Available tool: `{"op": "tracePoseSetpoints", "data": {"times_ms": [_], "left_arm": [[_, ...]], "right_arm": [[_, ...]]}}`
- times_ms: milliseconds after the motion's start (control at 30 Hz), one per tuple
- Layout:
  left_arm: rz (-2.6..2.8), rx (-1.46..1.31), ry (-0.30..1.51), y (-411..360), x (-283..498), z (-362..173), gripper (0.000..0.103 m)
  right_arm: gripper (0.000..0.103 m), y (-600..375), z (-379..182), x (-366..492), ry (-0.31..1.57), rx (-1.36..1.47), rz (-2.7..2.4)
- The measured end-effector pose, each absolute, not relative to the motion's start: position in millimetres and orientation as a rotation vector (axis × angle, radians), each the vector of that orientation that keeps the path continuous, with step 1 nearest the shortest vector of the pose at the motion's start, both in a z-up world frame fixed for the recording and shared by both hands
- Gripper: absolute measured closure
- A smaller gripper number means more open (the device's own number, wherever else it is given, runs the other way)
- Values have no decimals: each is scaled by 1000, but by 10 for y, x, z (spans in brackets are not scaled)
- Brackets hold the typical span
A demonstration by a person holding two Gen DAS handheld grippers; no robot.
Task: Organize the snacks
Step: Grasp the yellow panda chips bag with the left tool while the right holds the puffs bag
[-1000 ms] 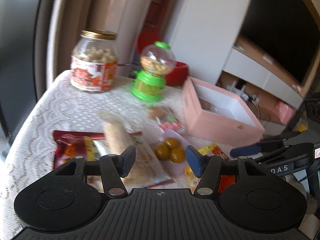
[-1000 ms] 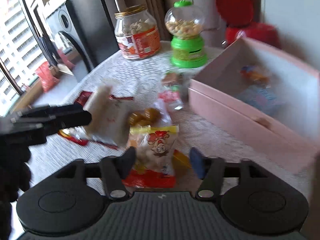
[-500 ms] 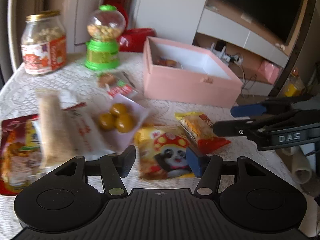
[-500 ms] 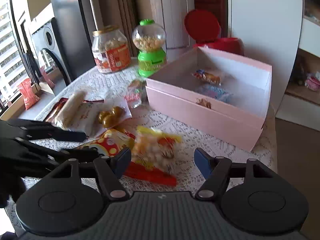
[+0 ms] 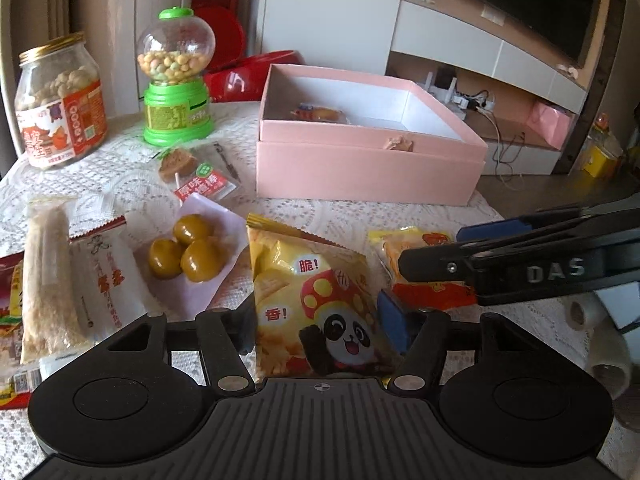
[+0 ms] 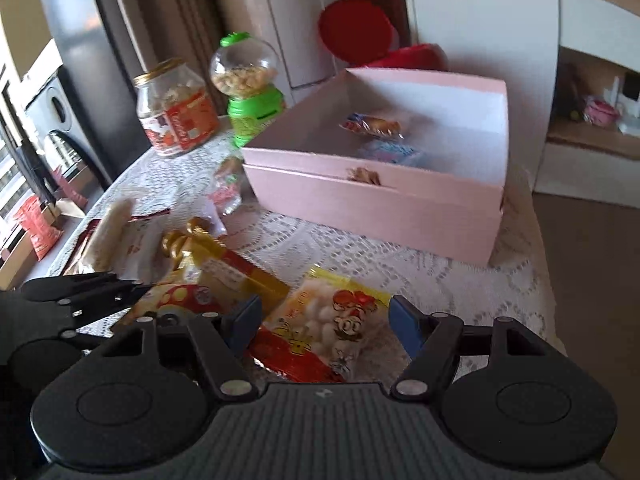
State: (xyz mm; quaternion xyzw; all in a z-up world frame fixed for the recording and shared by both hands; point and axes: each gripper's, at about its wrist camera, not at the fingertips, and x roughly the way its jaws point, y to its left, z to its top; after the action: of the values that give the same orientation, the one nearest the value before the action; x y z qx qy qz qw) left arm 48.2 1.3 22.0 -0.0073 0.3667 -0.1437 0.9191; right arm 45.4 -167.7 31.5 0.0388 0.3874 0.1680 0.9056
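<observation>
Lace tablecloth (image 5: 132, 196), left claw (image 5: 316, 320) opening around glossy panda packet (image 5: 316, 300), right claw (image 6: 324, 324) agape

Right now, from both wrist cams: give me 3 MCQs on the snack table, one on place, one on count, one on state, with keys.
1. Where does the panda snack bag lie?
A. inside the pink box
B. on the lace cloth, between the left gripper's fingers
C. on top of the glass jar

2. How many round yellow-brown sweets sit in the clear packet?
A. one
B. three
C. six

3. What state is the pink box in?
A. open on top, a few wrapped snacks inside
B. shut with a lid
C. tipped on its side

Answers:
1 B: the bag lies flat on the cloth while the left gripper, its jaws opening, straddles it without pressing.
2 B: three balls show, bunched together.
3 A: the right wrist view looks down into the white inside, where snack packets lie.
</observation>
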Motion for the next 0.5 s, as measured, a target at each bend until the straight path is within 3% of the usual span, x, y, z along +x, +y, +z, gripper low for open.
{"op": "tracePoseSetpoints", "data": {"times_ms": [233,500], "left_arm": [[-299,-50,753,150,370,217,37],[-274,-97,721,405,247,266,48]], "right_arm": [[30,-1736,188,445,805,137,316],[26,-1594,219,511,812,149,299]]}}
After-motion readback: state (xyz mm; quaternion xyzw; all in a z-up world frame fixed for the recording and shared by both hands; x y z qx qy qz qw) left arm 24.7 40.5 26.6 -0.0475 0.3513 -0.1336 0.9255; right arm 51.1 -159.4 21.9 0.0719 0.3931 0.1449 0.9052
